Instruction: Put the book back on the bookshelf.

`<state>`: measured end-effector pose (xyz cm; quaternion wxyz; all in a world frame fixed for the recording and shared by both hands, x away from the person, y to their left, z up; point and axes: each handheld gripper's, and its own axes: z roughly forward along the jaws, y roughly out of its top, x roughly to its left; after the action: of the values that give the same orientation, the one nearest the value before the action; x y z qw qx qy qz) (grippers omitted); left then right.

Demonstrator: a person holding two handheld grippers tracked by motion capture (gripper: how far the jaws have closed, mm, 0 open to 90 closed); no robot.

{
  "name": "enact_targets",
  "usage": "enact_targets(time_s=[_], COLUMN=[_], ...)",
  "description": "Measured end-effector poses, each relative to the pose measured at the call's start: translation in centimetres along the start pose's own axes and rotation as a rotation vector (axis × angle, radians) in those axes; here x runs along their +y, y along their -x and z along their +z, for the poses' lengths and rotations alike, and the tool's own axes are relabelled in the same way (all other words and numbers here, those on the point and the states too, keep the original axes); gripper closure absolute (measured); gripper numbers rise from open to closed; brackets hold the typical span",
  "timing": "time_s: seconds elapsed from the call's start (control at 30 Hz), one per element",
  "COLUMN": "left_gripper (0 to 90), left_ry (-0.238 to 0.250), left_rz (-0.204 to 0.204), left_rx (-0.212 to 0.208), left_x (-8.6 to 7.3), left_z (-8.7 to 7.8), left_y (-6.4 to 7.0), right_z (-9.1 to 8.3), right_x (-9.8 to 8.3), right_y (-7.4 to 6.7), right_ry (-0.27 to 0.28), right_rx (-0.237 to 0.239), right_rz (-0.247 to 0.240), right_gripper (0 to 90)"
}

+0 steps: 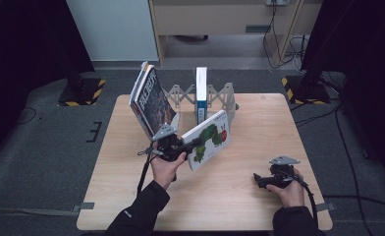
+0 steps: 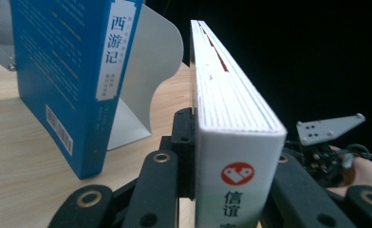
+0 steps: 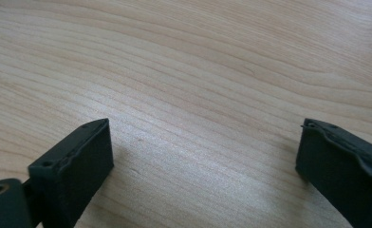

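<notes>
From the high view, my left gripper (image 1: 196, 143) was clamped on the caterpillar picture book (image 1: 211, 138), its jaws pressed against both covers near the spine end; the book was tilted up off the table (image 1: 259, 123), and I could not tell whether its far corner still touched the wood. In the left gripper view the board book's (image 2: 231, 118) thick white page block ran away from me, smooth and square-edged, with a red round logo on the spine and the lower print cut off by the frame. Beside it stood a blue paperback (image 2: 65, 71), upright against a grey metal bookend (image 2: 151, 71) with a curved top; its upper part was cropped. The accordion rack (image 1: 220, 96) behind was partly hidden by the books, and a dark-covered stack (image 1: 151, 101) leaned at its left end. My right gripper (image 1: 259, 181) lay low near the table's right front, well apart from the book, its matte black jaws standing wide apart with nothing but bare, pale wood grain (image 3: 198, 71) between them. Open tabletop lay between the two hands and toward the right edge.
</notes>
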<state>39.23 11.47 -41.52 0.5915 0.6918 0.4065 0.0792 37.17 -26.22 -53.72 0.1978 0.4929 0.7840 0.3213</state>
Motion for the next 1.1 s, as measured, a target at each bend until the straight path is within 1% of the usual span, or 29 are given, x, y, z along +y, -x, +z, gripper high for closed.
enact_targets(time_s=[0.07,0.1,0.23,0.33,0.4,0.43,0.47,0.53,0.6,0.7,0.73,0.9,1.0,1.1], left_gripper=[75.0,75.0,75.0,75.0,75.0,75.0,75.0,75.0,75.0,75.0,75.0,75.0,75.0,75.0], left_ry=[0.006,0.016,0.03,0.033,0.04,0.04,0.044,0.047,0.045,0.048,0.049,0.059,0.057,0.052], left_rz=[-0.008,-0.009,0.002,-0.004,-0.002,-0.002,0.013,0.017,0.026,0.025,0.036,0.047,0.054,0.052], left_rx=[0.006,0.016,0.049,0.061,0.087,0.087,0.112,0.129,0.138,0.149,0.16,0.192,0.199,0.204], left_x=[0.1,0.2,0.5,0.7,0.9,0.9,0.9,0.9,0.9,0.8,0.9,1.1,1.0,0.8], left_z=[0.2,0.6,1.2,1.5,1.9,1.9,2.2,2.6,2.9,3.4,3.9,5.1,5.7,6.4], left_y=[0.0,0.0,0.1,0.0,0.0,0.0,0.0,0.0,0.1,0.2,0.4,0.8,0.9,0.9], right_z=[0.1,0.2,0.2,0.2,0.2,0.2,0.2,0.2,0.2,0.2,0.2,0.2,0.2,0.2], right_x=[-0.1,-0.1,-0.1,-0.1,-0.1,-0.1,-0.1,-0.1,-0.1,-0.1,-0.1,-0.1,-0.1,-0.1], right_y=[-0.1,-0.1,-0.1,0.0,-0.1,-0.1,-0.1,-0.1,-0.1,-0.1,-0.1,-0.1,-0.1,-0.1], right_ry=[0.007,0.011,0.011,0.012,0.012,0.011,0.011,0.011,0.011,0.011,0.011,0.011,0.011,0.011], right_rx=[0.002,0.002,0.002,0.002,0.001,0.001,0.001,0.001,0.001,0.001,0.001,0.001,0.001,0.001], right_rz=[0.002,0.004,0.003,-0.001,0.002,0.0,0.0,-0.001,0.0,0.0,0.0,0.0,-0.001,-0.001], right_gripper=[2.1,1.9,1.9,1.8,1.8,1.8,1.8,1.8,1.8,1.8,1.8,1.8,1.8,1.8])
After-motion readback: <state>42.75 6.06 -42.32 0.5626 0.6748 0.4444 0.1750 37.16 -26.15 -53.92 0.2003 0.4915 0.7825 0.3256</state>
